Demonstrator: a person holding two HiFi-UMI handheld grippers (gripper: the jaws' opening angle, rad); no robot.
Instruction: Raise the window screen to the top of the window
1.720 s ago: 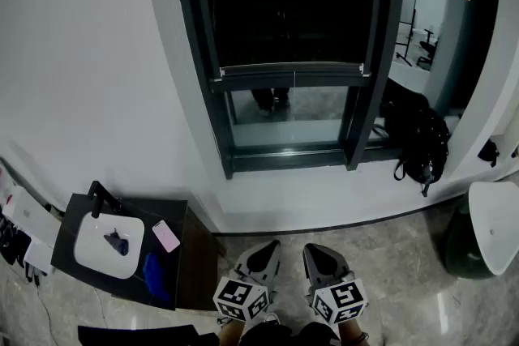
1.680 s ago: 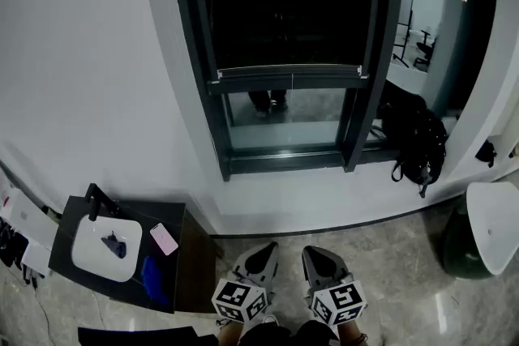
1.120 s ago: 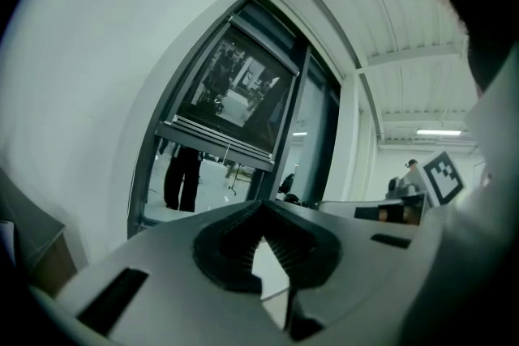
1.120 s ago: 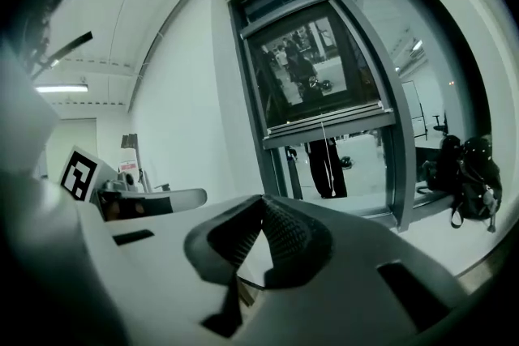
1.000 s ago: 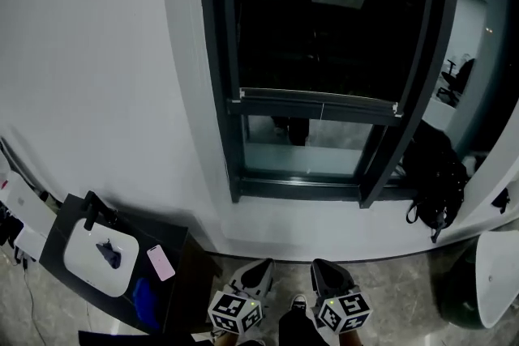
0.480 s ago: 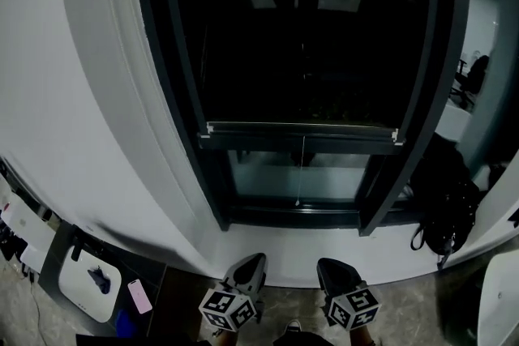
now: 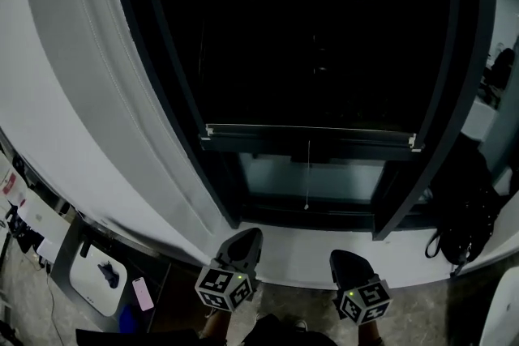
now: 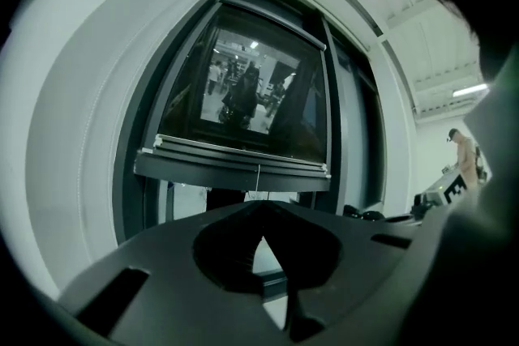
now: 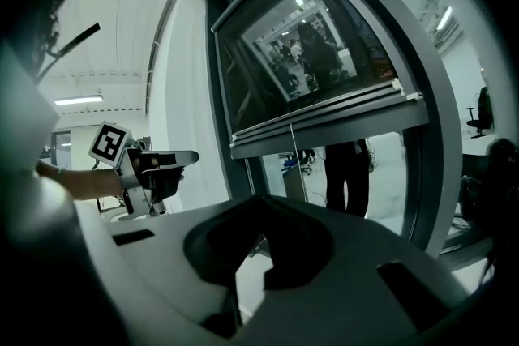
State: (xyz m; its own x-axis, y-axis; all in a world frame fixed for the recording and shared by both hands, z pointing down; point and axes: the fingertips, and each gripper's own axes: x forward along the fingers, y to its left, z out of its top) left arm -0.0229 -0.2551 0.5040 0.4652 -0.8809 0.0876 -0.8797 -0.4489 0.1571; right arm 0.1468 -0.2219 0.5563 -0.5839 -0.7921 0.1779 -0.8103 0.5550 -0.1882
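Observation:
The window screen's bottom bar [image 7: 308,134] spans the dark frame low in the window, with clear glass below it. A thin pull cord [image 7: 308,174] hangs from the bar's middle. Both grippers hover below the sill, apart from the window. My left gripper [image 7: 247,239] is shut and empty, pointing at the sill's left part. My right gripper [image 7: 345,259] is also shut and empty. In the left gripper view the bar [image 8: 235,166] lies beyond the shut left gripper [image 8: 264,202]. In the right gripper view the bar [image 9: 324,121] and cord [image 9: 296,150] stand past the right gripper [image 9: 261,197].
A white sill [image 7: 308,243] runs under the window. A black backpack [image 7: 462,207] rests at the right of the frame. A dark side table [image 7: 97,275] with a white tray and a pink phone [image 7: 142,293] stands at lower left. White wall [image 7: 73,93] fills the left.
The view has come closer to the window and tilted upward. The side table has slid to the lower left corner. Both grippers stay low and shut, now a little further apart.

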